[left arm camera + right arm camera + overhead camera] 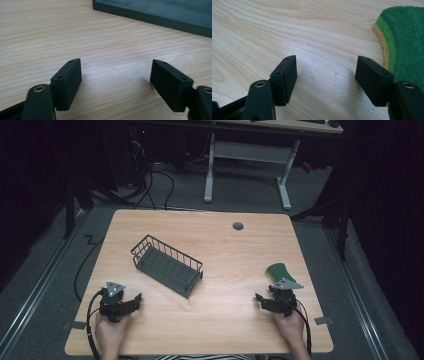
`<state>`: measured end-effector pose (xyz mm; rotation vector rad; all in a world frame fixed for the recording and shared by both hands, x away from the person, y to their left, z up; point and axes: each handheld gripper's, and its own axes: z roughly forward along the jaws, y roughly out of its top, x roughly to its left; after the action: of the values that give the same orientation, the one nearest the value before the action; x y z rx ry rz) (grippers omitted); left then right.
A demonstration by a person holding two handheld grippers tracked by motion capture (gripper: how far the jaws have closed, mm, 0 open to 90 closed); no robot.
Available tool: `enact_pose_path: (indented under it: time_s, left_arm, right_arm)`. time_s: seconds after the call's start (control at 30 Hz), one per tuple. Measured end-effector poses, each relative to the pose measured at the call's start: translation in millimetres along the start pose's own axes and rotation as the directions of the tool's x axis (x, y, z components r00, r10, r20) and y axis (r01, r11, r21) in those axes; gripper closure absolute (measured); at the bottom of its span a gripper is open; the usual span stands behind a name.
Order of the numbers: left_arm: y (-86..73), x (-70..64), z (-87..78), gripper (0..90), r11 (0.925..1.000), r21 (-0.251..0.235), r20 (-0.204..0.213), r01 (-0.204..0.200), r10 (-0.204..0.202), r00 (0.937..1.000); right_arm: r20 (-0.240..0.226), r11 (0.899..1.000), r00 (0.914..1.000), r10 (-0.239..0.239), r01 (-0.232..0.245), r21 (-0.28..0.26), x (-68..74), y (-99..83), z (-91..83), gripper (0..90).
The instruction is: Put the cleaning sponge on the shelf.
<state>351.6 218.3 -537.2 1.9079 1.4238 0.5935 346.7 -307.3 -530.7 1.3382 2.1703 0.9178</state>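
Both tongs spread, holding nothing. Sponge (404,42) lies untouched just beside right gripper (325,80); rack (167,265) ahead of left gripper (116,83) stands empty.

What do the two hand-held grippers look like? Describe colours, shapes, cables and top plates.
The left hand-held gripper and the right hand-held gripper are both black, each with two flat rectangular jaws dotted with small screw holes. A brass-ringed pivot hole sits behind each jaw. A grey three-cornered plate tops each one, and a black cable trails back from each.
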Motion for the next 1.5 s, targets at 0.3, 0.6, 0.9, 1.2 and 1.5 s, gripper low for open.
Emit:
enact_pose_path:
  time_s: [0.3, 0.6, 0.9, 1.2, 1.5]
  left_arm:
    - [0.2, -2.3, 0.4, 26.7, 0.9998, 0.004, -0.01, -0.017, 0.017, 0.9998]
    - [0.4, -2.2, 0.4, 26.4, 0.9998, 0.004, -0.007, -0.017, 0.018, 0.9998]
    - [3.2, 4.0, -1.0, 34.9, 0.9999, 0.013, -0.006, 0.007, -0.007, 1.0]
    - [18.3, 12.7, -2.8, 37.4, 0.9998, 0.007, -0.001, 0.018, -0.018, 0.9998]
    - [40.8, 21.2, -6.6, 40.4, 0.9999, -0.014, -0.023, 0.01, -0.01, 0.9997]
  right_arm:
    - [0.0, 1.0, 1.0, -0.001, 0.001, -0.001, -0.2, 0.2, 0.1, 34.0]
    - [-0.006, 1.0, 1.0, 0.0, 0.0, 0.009, -3.5, 1.4, -1.1, 40.3]
    - [-0.023, 1.0, 0.9997, -0.003, 0.003, -0.003, -4.3, 2.8, -0.4, 47.7]
    - [-0.083, 0.997, 0.995, -0.056, 0.052, -0.052, 12.3, 26.8, -0.2, 55.5]
    - [-0.182, 0.988, 0.9736, -0.138, 0.123, -0.088, 39.5, 59.1, 12.0, 61.8]
